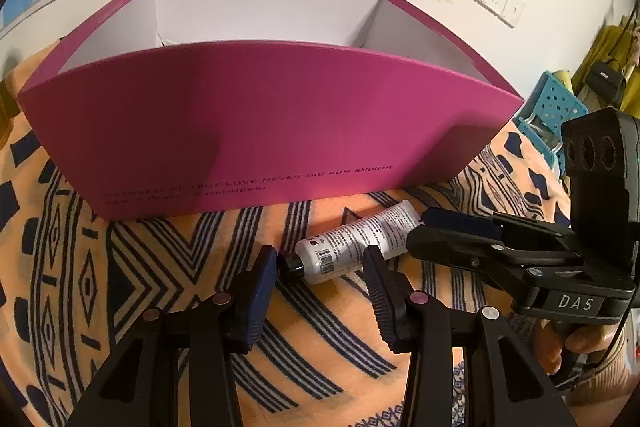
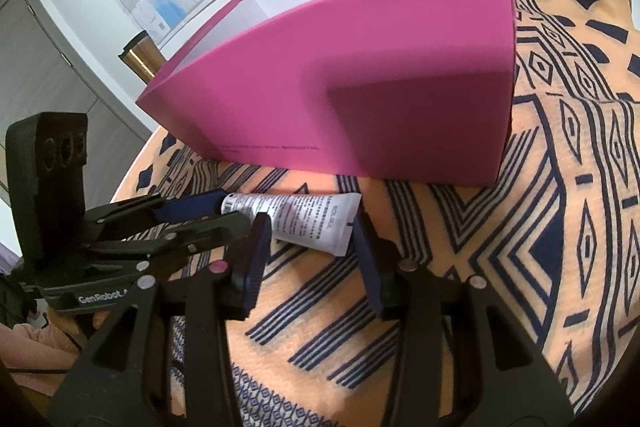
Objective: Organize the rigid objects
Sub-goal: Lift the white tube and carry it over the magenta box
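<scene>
step: pick tube | white tube (image 1: 356, 247) lies on patterned cloth (image 1: 160, 267) before pink box (image 1: 256, 123) | left gripper (image 1: 320, 263) unclenched astride cap | right gripper (image 2: 308, 231) unclenched astride crimp, pads apart | next: clench, lift into box
</scene>
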{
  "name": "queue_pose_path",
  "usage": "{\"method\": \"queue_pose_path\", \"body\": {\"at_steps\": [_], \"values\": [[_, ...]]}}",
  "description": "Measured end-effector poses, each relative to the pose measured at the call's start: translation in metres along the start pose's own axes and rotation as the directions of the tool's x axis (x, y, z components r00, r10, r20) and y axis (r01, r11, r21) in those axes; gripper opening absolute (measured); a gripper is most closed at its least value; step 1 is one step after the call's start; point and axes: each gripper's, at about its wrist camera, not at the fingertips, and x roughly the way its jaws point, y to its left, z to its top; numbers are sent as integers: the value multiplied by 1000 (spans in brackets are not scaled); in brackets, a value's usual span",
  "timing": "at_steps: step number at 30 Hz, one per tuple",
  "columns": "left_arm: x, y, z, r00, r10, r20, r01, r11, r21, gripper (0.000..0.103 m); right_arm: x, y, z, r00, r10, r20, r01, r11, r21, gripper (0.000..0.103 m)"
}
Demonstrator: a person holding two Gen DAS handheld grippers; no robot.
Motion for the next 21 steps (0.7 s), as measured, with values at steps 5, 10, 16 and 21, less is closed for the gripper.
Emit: {"method": "queue_pose_path", "body": {"at_steps": [5, 10, 16, 21], "values": [[-9, -3, 2, 1000, -14, 18, 14, 1000, 7, 44, -12, 2, 0, 1000, 5, 21, -5, 1000, -5, 45], [-19, -9, 5, 999, -24, 44, 23, 999, 21, 44, -27, 6, 0, 999, 3, 52, -2, 1000, -15, 45], [-32, -16, 10, 997, -34, 74, 32, 999, 37, 44, -44, 10, 0, 996, -2, 87, 5, 1000, -31, 45], [-40, -20, 13, 995, -39, 94, 35, 998, 45, 44, -54, 14, 2, 993, -6, 114, 11, 999, -42, 45]]}}
